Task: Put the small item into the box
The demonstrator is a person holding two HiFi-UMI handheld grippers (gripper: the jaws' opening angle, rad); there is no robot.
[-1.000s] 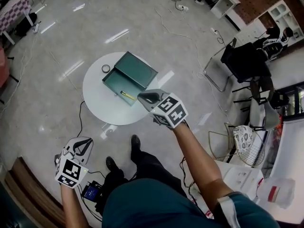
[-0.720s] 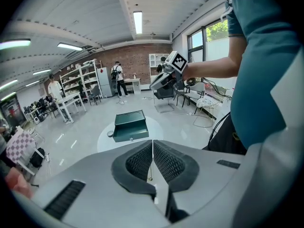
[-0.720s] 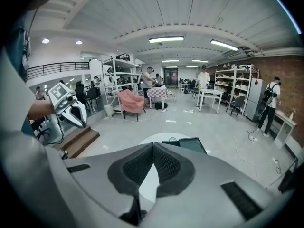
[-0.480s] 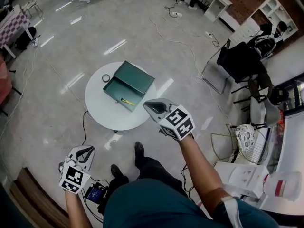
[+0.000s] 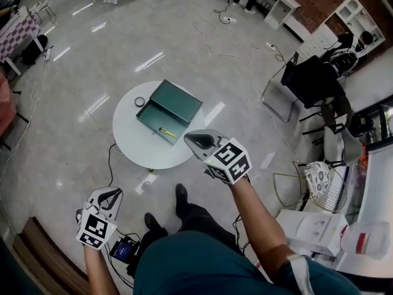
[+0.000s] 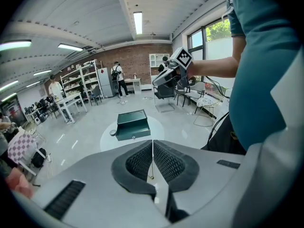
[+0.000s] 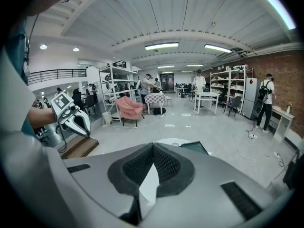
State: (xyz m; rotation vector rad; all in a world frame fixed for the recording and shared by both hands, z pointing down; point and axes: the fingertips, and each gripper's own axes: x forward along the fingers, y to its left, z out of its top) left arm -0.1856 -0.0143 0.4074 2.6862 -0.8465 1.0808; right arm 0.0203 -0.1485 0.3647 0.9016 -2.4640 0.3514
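A dark green box (image 5: pixel 169 110) stands with its lid up on a round white table (image 5: pixel 138 149). A small yellow item (image 5: pixel 167 132) lies inside the box. A small round roll (image 5: pixel 140 102) sits on the table at the box's far left corner. My right gripper (image 5: pixel 191 139) is shut and empty, hovering near the table's right edge, short of the box. My left gripper (image 5: pixel 108 195) hangs low at the left, well away from the table, its jaws together. In the left gripper view the box (image 6: pixel 133 125) lies far ahead.
A dark office chair (image 5: pixel 310 82) and a wire basket chair (image 5: pixel 307 186) stand to the right. Cables run over the shiny floor. A small device (image 5: pixel 123 249) lies by my feet. People stand at shelves and desks far off in both gripper views.
The view has shifted so the table sits a little lower and farther right. My right gripper has drawn back slightly from the box. The left gripper barely moved.
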